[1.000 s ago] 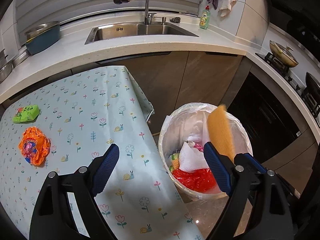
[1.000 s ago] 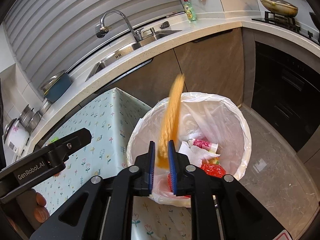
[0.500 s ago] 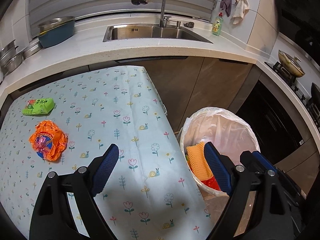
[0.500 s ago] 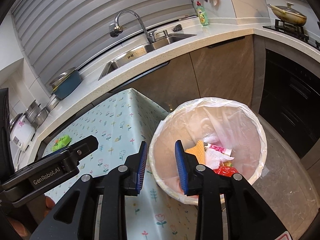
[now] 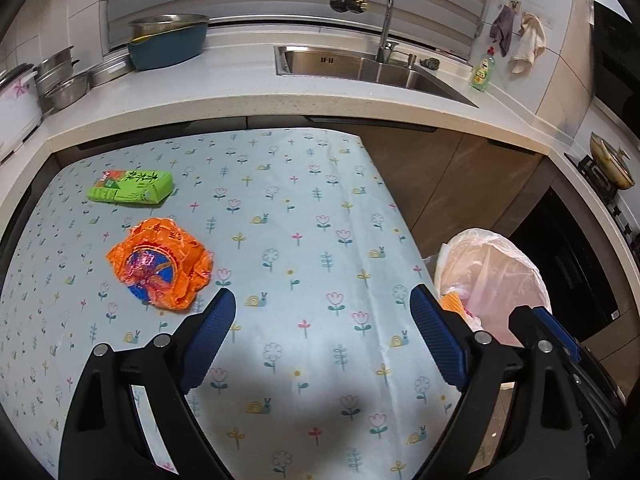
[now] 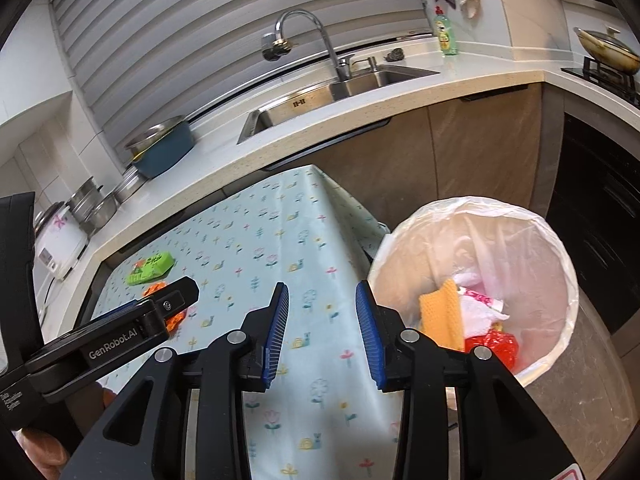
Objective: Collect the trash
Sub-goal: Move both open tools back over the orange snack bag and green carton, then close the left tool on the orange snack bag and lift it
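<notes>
A crumpled orange wrapper and a green carton lie on the flowered tablecloth at its left side. My left gripper hangs open above the cloth, just right of the orange wrapper, nothing between its fingers. My right gripper is over the table's right edge; its jaws are opening and hold nothing. The white-lined trash bin stands on the floor to the right, with an orange sponge cloth, white paper and red plastic inside. In the right wrist view the green carton shows beyond the left gripper's body.
A kitchen counter with a sink, faucet, blue basin and metal pots runs behind the table. Wooden cabinet fronts and a dark oven stand behind the bin. A stove with a pan is at the far right.
The orange cloth left my right gripper and dropped into the bin, and the right jaws have spread. Both grippers swung left, away from the bin and over the table, toward the wrappers.
</notes>
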Available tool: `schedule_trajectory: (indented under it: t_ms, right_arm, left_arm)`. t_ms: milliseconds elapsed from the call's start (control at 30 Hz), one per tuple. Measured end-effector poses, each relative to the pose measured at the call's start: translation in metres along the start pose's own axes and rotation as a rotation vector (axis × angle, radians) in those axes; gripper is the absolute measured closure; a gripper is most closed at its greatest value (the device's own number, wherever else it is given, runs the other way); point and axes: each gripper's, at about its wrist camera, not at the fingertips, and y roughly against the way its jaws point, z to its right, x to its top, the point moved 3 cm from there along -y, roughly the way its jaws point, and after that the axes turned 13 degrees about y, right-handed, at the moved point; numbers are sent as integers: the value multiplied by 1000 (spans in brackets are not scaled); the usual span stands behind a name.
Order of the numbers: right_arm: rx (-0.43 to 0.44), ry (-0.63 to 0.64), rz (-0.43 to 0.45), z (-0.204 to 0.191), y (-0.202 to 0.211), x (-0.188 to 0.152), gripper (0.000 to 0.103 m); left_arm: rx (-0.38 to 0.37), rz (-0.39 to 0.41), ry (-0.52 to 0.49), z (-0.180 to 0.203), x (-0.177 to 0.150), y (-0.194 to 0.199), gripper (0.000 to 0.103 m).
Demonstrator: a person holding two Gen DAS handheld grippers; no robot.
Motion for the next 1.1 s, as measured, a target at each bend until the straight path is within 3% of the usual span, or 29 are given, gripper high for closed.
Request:
schedule_trajectory:
  t_ms: [467, 767, 967, 1067, 1100]
  right_arm:
    - [68, 15, -55, -59, -30, -1, 68]
    - [83, 37, -94, -82, -59, -6, 68]
    - [87, 46, -117, -92, -79, -5, 68]
    - [91, 51, -126, -97, -86, -5, 68]
    - [93, 55, -129, -99, -88, -5, 68]
  left_arm:
    - [122, 7, 39, -80, 11, -17, 18]
    - [170, -6, -15, -98, 20, -46, 25]
    - [179, -54, -25, -106, 20, -72, 42]
    - [171, -80, -17, -112, 19, -79, 64]
    - [164, -89, -12, -115, 18, -80, 79]
